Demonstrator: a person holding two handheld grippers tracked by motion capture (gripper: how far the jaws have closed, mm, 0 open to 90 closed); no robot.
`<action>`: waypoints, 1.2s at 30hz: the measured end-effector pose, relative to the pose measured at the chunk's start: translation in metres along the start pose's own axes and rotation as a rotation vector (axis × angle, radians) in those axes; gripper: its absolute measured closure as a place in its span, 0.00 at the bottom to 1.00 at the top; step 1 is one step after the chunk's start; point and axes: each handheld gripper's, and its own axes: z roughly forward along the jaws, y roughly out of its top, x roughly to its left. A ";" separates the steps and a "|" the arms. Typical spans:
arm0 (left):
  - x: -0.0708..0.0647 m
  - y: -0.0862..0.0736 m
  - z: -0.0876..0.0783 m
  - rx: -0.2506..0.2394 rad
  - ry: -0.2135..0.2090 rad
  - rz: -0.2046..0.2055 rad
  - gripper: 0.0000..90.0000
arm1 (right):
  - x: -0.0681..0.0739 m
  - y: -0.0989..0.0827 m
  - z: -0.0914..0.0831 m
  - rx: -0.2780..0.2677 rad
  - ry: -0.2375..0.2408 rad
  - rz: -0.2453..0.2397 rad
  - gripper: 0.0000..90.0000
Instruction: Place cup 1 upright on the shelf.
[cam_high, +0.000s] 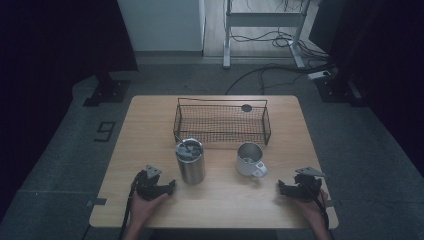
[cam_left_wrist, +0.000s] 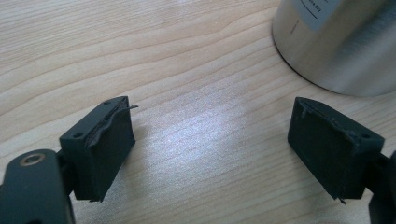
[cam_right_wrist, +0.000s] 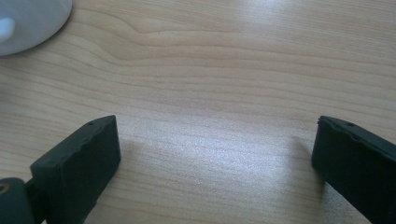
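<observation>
A tall steel tumbler (cam_high: 190, 161) with something dark inside stands left of centre on the wooden table (cam_high: 220, 205). A pale mug (cam_high: 250, 160) stands to its right, handle toward the front. My left gripper (cam_high: 169, 188) rests near the front left, just left of and in front of the tumbler. In the left gripper view its jaws (cam_left_wrist: 210, 144) stand apart over bare wood, with the tumbler's base (cam_left_wrist: 341, 42) ahead at the upper right. My right gripper (cam_high: 281, 188) sits near the front right, open; its view (cam_right_wrist: 215, 158) has bare wood between the jaws and the mug's base (cam_right_wrist: 28, 23) at the top left.
A black wire basket (cam_high: 221, 121) stands at the back middle of the table, behind the tumbler and mug. A small dark round thing (cam_high: 246, 107) lies behind the basket. Dark curtains, stands and floor cables surround the table.
</observation>
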 end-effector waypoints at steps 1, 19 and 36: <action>0.000 0.000 0.000 0.000 0.000 0.000 0.16 | 0.000 0.000 0.000 0.000 0.000 0.000 0.01; -0.004 -0.002 -0.003 0.001 0.016 -0.016 0.16 | 0.000 0.000 0.000 -0.002 -0.003 0.003 0.02; -0.004 0.005 -0.032 -0.090 -0.007 -0.060 0.16 | 0.000 0.000 0.000 -0.003 -0.005 0.006 0.03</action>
